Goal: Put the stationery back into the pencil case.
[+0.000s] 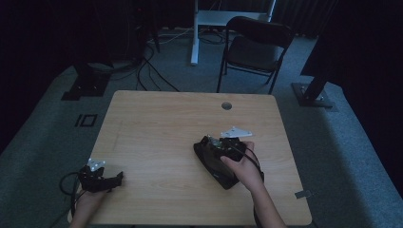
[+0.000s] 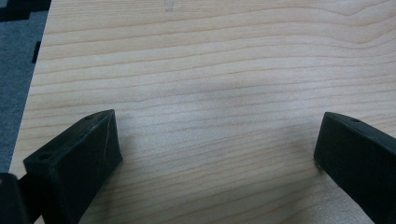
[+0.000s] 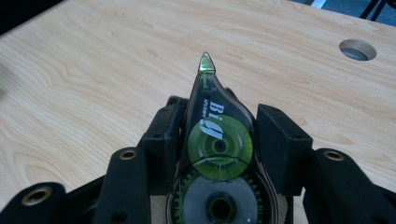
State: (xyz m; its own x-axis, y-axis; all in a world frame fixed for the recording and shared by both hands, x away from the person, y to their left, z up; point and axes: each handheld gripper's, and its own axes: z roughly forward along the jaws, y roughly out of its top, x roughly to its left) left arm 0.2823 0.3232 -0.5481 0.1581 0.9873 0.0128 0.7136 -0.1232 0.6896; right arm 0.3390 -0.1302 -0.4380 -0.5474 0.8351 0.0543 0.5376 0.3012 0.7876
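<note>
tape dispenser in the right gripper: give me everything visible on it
The correction tape dispenser is a teardrop-shaped, clear smoky plastic shell showing a green spool above a toothed grey gear, with white "Big" lettering. Its green pointed tip faces away over the table, apparently clear of the wood. The right gripper clamps it, a black jaw pressing each flat side.
</note>
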